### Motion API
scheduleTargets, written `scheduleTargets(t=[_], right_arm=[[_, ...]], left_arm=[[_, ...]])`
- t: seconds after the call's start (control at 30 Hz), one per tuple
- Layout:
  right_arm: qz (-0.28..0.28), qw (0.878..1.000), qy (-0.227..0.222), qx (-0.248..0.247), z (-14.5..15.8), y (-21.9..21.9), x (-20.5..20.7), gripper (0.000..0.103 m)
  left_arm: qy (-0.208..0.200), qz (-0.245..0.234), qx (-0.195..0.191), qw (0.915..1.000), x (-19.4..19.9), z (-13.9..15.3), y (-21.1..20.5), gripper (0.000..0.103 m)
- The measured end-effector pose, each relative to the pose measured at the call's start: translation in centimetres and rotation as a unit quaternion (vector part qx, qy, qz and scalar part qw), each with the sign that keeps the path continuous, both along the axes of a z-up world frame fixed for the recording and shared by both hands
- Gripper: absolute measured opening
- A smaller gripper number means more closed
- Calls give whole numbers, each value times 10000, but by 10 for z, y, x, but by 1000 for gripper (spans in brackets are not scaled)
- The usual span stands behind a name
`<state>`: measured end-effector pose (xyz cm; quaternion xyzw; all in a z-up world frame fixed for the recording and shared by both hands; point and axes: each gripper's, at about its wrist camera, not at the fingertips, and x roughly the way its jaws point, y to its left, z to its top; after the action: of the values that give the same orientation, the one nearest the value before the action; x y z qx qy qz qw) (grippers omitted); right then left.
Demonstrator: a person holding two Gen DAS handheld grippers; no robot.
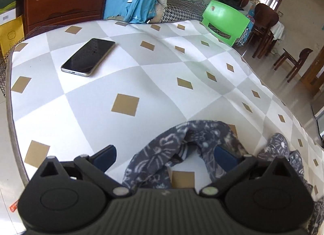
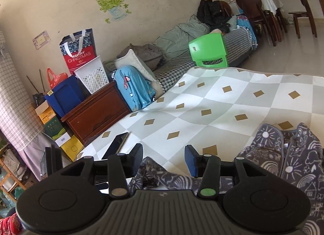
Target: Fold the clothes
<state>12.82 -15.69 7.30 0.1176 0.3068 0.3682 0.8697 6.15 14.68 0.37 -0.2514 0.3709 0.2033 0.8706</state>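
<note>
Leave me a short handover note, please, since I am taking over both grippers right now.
Left gripper: open, a bunched part of the dark patterned garment lies between its fingers, not clamped.
Right gripper: open, over a strip of the same garment, holding nothing.
The garment lies crumpled at the near edge of the diamond-patterned table; a phone lies at the far left.
Done: no fold visible yet.
Left: spread it flat, then fold.

Each gripper, left [image 1: 165, 159] and right [image 2: 164, 159], is built of black plastic: ribbed grey-black housing, round caps, silver pivot screws, and dark blue fingertip pads [image 2: 191, 160].
</note>
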Motion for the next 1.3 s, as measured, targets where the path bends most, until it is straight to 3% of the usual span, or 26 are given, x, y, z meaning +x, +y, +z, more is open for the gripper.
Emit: scheduleTargets(t=[0.27, 0.53, 0.73, 0.93, 1.3], right_arm=[[-674, 9952, 550, -443, -18, -21, 17, 46], [-343, 9914, 750, -1014, -33, -22, 13, 46], [309, 9866, 888, -1332, -51, -8, 0, 47], [790, 9768, 1044, -1697, -77, 15, -11, 47], [1086, 9548, 1389, -2395, -120, 28, -18, 48]], left_arm=[[-78, -510, -26, 9987, 8, 6, -21, 103], [-22, -1027, -78, 9947, 20, 6, -59, 103], [449, -1075, 123, 9931, 29, -15, -68, 103], [732, -1215, 168, 9897, 36, -43, -72, 103], [728, -1679, 606, 9812, 56, -63, -91, 103]])
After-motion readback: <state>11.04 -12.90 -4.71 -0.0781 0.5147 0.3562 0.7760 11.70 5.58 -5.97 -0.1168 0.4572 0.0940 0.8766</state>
